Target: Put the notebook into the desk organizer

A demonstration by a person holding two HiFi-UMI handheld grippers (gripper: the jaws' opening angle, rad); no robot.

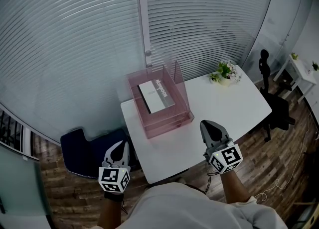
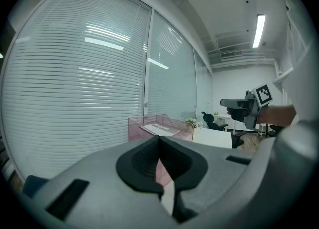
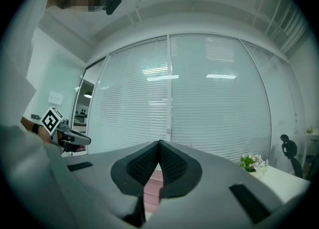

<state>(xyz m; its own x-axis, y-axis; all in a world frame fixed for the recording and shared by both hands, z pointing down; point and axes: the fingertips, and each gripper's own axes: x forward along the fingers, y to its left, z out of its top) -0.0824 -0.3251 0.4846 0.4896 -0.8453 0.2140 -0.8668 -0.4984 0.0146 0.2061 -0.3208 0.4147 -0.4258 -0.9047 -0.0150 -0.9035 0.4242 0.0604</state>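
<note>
In the head view a white rectangular table (image 1: 224, 111) stands before a wall of pale horizontal window blinds (image 1: 75, 49). At about 11 o'clock on the tabletop, in the far left corner, sits a pink see-through plastic desk organizer (image 1: 151, 124). The flat grey-and-white notebook (image 1: 157, 96) lies face up inside it, in the wide compartment left of the upright divider. A small green potted plant with white flowers (image 1: 224, 71) stands at 1 o'clock on the table, well apart from the desk organizer. The left gripper (image 1: 121, 146) hangs at 7 o'clock in this view, past the table's left edge and above a dark blue chair (image 1: 82, 148). Its jaws are pressed together with nothing between them. The right gripper (image 1: 210, 126) sits at 5 o'clock over the near right part of the table, jaws likewise pinched together and empty. A black office chair (image 1: 278, 109) stands at 3 o'clock beside the table. In the left gripper view the black pads meet at their tips and grip nothing. The desk organizer with the notebook in it shows just above them at 12 o'clock, and the right gripper is at 2 o'clock. In the right gripper view the pads also meet tip to tip around nothing. A strip of the pink desk organizer shows below them at 6 o'clock, the plant is at 4 o'clock and the left gripper at 9 o'clock.
</note>
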